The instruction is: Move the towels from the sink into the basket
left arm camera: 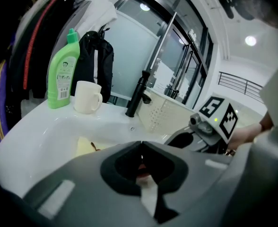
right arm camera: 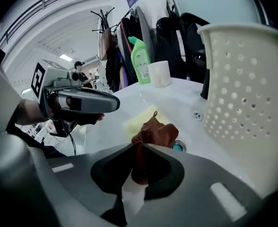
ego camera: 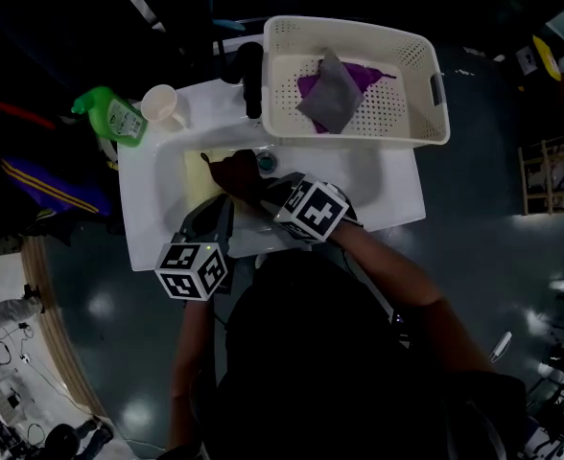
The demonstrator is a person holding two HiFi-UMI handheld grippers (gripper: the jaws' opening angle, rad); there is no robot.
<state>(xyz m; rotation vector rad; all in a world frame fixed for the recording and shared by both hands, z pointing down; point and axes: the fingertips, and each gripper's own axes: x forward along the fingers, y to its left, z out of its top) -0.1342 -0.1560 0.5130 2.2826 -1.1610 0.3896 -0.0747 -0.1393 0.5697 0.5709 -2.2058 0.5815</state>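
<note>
Already 2 towels, a grey towel [ego camera: 332, 94] and a purple towel [ego camera: 364, 73], are seen in the basket [ego camera: 426, 113]. A brown towel [right arm camera: 153, 134] is pinched between the nearly closed jaws of the right gripper [right arm camera: 138, 148] over the sink [ego camera: 387, 195], where a yellow towel [ego camera: 198, 175] lies flat. The left gripper [left arm camera: 141, 143] is closed on nothing. The sink's near side is hidden by both grippers in the dim head view.

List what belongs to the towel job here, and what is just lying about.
Job: brown towel, pinched in the right gripper; yellow towel; sink; basket; grey towel and purple towel already in it.
Lying about: green bottle; mug; black tap.
</note>
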